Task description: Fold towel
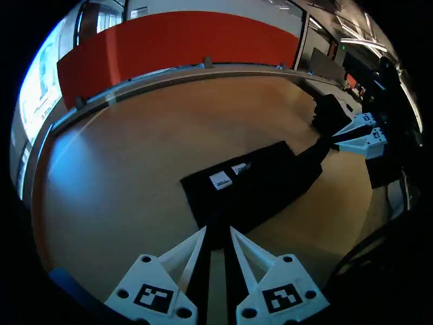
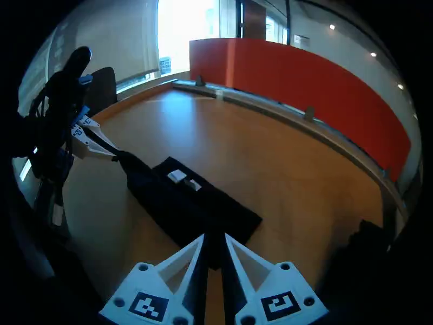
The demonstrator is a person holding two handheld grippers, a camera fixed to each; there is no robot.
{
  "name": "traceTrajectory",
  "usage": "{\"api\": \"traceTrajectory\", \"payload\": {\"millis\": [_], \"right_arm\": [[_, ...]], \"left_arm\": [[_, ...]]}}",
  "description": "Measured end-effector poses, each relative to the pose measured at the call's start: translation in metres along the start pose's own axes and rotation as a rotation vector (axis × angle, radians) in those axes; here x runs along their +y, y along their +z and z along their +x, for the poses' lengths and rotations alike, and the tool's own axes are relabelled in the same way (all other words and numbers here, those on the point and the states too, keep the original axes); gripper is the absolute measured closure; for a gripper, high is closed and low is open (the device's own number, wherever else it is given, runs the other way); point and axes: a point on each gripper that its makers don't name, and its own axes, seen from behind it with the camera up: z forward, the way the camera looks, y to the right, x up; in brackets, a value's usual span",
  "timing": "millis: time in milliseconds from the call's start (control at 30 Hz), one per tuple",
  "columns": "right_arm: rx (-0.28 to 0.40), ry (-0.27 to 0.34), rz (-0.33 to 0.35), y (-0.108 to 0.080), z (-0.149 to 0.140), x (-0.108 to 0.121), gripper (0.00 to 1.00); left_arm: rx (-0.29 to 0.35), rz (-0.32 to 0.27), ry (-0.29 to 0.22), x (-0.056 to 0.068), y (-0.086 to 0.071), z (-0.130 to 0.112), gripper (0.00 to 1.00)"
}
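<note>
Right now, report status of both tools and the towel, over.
Left tool shut on black cloth towel, one end. Right tool shut on opposite end. Middle lies on wooden table. Dark heap beyond, apart from towel.

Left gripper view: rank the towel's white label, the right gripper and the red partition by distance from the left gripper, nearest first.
1. White label, on the black towel, just ahead of the left gripper.
2. Right gripper, far right, at the towel's other end.
3. Red partition, at the back, beyond the far edge of the table.

One towel (image 1: pixel 260 187), two grippers (image 1: pixel 218 232) (image 2: pixel 215 238)
</note>
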Motion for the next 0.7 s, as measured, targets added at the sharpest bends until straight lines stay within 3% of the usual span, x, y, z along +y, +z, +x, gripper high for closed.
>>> {"api": "traceTrajectory", "payload": {"millis": [700], "right_arm": [[-0.061, 0.013, -0.015, 0.043, -0.009, 0.029, 0.88]], "left_arm": [[-0.047, 0.017, 0.038, -0.019, 0.05, 0.004, 0.86]]}}
